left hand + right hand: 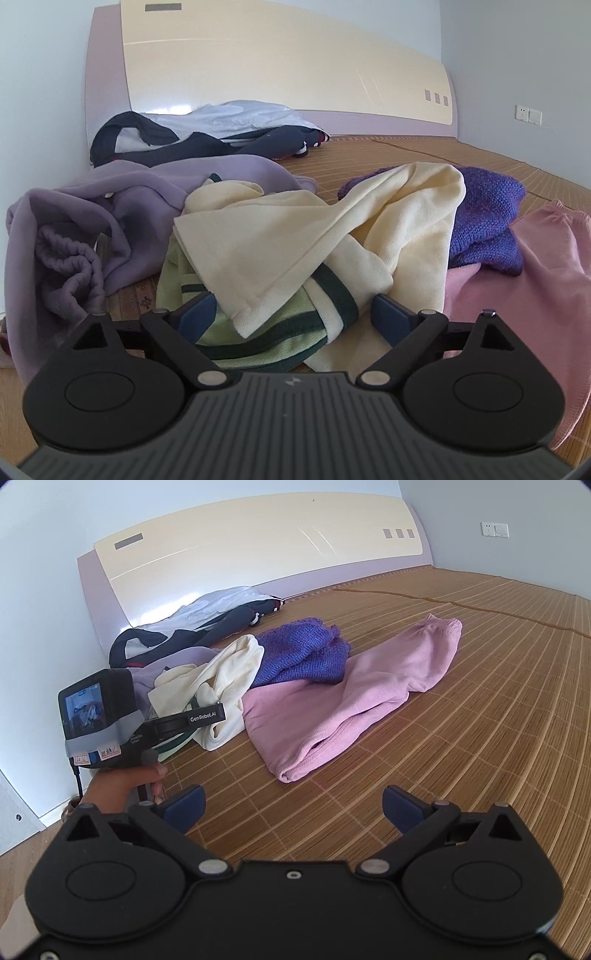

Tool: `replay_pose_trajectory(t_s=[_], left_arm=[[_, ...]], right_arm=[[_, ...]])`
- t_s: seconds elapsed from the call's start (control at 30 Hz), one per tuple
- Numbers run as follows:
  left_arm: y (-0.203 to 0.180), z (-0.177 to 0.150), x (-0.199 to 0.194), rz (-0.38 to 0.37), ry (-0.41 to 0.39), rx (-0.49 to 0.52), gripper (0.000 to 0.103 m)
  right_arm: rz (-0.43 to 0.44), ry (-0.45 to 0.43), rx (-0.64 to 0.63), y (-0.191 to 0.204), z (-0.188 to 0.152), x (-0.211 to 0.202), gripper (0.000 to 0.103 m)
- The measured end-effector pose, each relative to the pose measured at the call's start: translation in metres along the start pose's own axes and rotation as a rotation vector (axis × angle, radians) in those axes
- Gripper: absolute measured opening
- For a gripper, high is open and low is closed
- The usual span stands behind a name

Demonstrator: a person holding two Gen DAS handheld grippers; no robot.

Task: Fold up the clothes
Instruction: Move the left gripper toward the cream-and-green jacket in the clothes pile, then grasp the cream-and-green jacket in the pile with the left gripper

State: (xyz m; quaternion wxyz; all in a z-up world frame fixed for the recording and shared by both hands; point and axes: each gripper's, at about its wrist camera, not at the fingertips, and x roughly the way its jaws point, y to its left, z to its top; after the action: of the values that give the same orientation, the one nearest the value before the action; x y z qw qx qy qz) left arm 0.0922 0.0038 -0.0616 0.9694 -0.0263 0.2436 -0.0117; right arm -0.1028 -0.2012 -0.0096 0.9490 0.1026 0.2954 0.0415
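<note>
The left gripper (pixel 295 314) has its two blue-padded fingers spread wide, one on each side of a crumpled cream-yellow polo shirt with dark green stripes and a pale green panel (pixel 280 258). The fabric lies between the pads, but they are not pressed onto it. In the right wrist view the same gripper (pixel 207 716) reaches into the clothes from the left, with a person's hand (pixel 122 779) around its handle and a small lit screen (pixel 83 709) on its back.

The right gripper (pixel 293 805) is also spread wide, with nothing between its blue pads; it hovers above bare woven bamboo mat (pixel 480 720), near the closest corner of a pink fleece garment (pixel 354 701).

The clothes lie in a loose pile on the mat-covered bed. To the left of the cream shirt is a bunched lavender fleece garment (pixel 85 229), touching it. To its right a deep purple knitted sweater (pixel 487 221) lies partly under the cream fabric and rests on the pink fleece garment, which stretches away across the mat with one elastic cuff at its far end. Behind the pile, against the cream and lilac headboard (pixel 280 62), lie a dark navy garment (pixel 177 144) and a white one (pixel 240 118), tangled together. A white wall socket and switch (pixel 495 529) sit on the wall to the right of the headboard.
</note>
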Motion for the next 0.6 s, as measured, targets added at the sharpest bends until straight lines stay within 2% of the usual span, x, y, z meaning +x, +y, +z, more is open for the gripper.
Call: replay_pose_trajectory(t_s=[0.13, 0.27, 0.33, 0.47, 0.6], left_arm=[[0.009, 0.002, 0.013, -0.050, 0.053, -0.053, 0.074], [0.012, 0.001, 0.012, -0.055, 0.039, -0.069, 0.057], [0.011, 0.001, 0.010, -0.065, 0.028, -0.055, 0.044], [0.008, 0.002, 0.004, -0.085, 0.024, -0.017, 0.037], [0.010, 0.004, -0.010, -0.142, 0.032, -0.011, 0.030]], right_arm=[[0.011, 0.002, 0.018, -0.004, -0.005, -0.004, 0.102], [0.008, 0.001, 0.039, -0.010, -0.007, -0.007, 0.102], [0.006, -0.002, 0.047, -0.012, -0.008, -0.009, 0.102], [0.009, -0.018, 0.067, -0.017, -0.009, -0.016, 0.102], [0.008, -0.037, 0.082, -0.021, -0.009, -0.026, 0.102]])
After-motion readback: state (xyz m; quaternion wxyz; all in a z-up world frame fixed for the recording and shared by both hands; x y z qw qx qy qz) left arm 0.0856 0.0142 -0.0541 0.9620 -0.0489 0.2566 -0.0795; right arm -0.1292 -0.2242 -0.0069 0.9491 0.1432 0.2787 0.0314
